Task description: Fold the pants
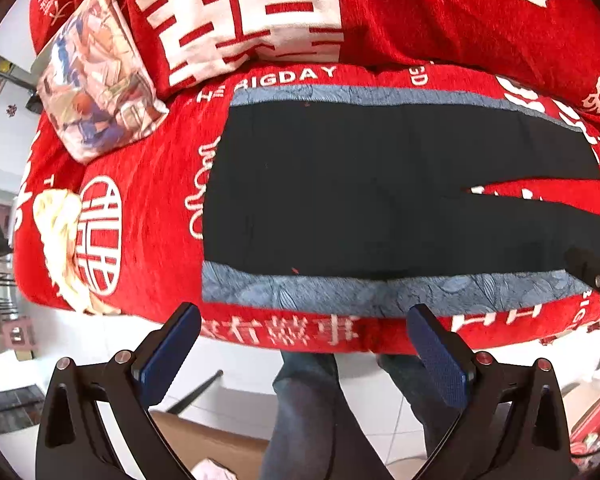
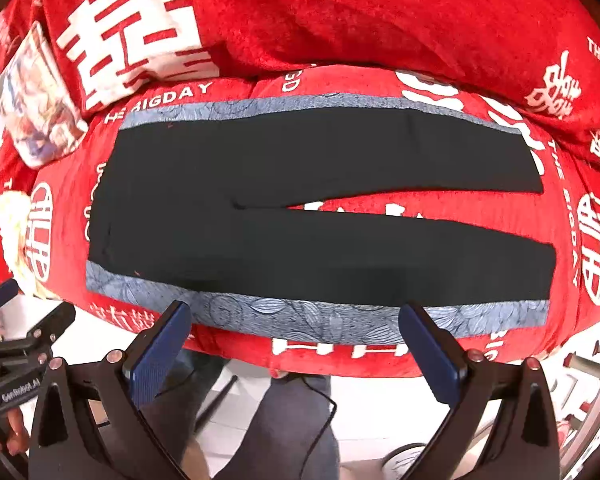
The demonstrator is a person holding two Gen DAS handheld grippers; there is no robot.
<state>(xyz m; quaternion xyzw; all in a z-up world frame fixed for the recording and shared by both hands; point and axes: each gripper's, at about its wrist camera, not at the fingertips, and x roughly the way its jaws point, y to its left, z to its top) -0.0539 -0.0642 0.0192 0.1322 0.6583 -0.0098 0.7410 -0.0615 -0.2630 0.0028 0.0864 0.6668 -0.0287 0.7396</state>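
Black pants (image 2: 300, 216) flat on red blanket (image 2: 340, 20), left gripper (image 1: 304, 344) and right gripper (image 2: 296, 344) spread wide off near edge

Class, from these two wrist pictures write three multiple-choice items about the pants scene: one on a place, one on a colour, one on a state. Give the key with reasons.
1. Where do the pants lie?
A. on the floor
B. on the red cover
C. on a chair

2. What colour are the strips along the pants' outer edges?
A. blue-grey
B. yellow
C. green

3. How are both hand-held grippers?
A. shut on cloth
B. open, holding nothing
C. one shut

Key: 1 B, red cover shows all round the pants; 2 A, patterned blue-grey bands run along both long sides; 3 B, left hand-held gripper and right hand-held gripper have fingers wide apart, short of the pants.
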